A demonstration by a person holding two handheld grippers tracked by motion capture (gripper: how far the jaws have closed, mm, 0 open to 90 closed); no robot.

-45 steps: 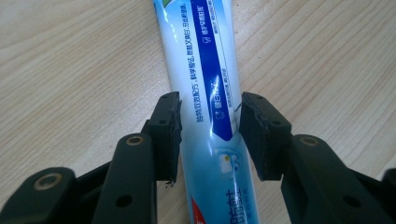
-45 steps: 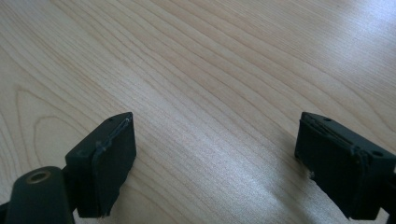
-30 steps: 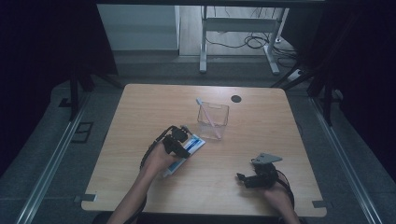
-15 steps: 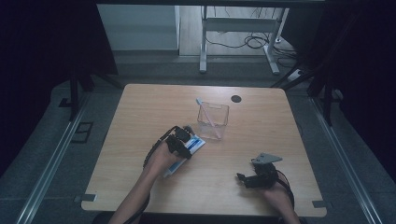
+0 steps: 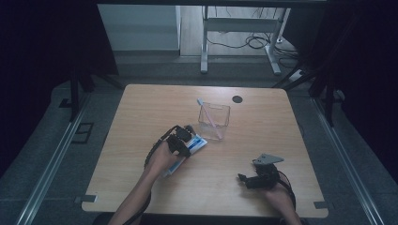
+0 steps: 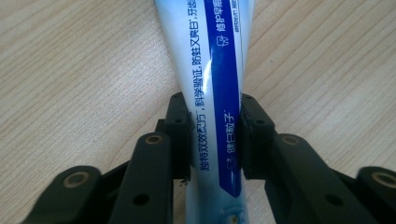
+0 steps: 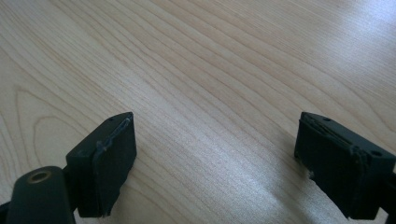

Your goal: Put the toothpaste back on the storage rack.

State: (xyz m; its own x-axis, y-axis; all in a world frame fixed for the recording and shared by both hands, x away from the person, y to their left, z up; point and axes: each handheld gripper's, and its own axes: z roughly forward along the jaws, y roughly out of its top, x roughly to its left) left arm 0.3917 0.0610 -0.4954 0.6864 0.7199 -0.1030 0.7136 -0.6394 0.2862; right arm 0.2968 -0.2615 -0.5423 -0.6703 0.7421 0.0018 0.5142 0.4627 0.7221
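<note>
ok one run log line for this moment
left gripper: shut on toothpaste tube | right gripper: open, above table | clear box: holds toothbrush

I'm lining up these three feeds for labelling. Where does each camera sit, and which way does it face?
High view: fixed above the person's side, facing forward and down on the light wooden table; both forearms enter from below.
Left gripper view: rides the left tongs, looking along black jaws shut on the blue-and-white toothpaste tube.
Right gripper view: rides the right tongs, jaws wide apart over bare wood.
Shared: the tube also shows in the high view, beside the clear plastic box.
</note>
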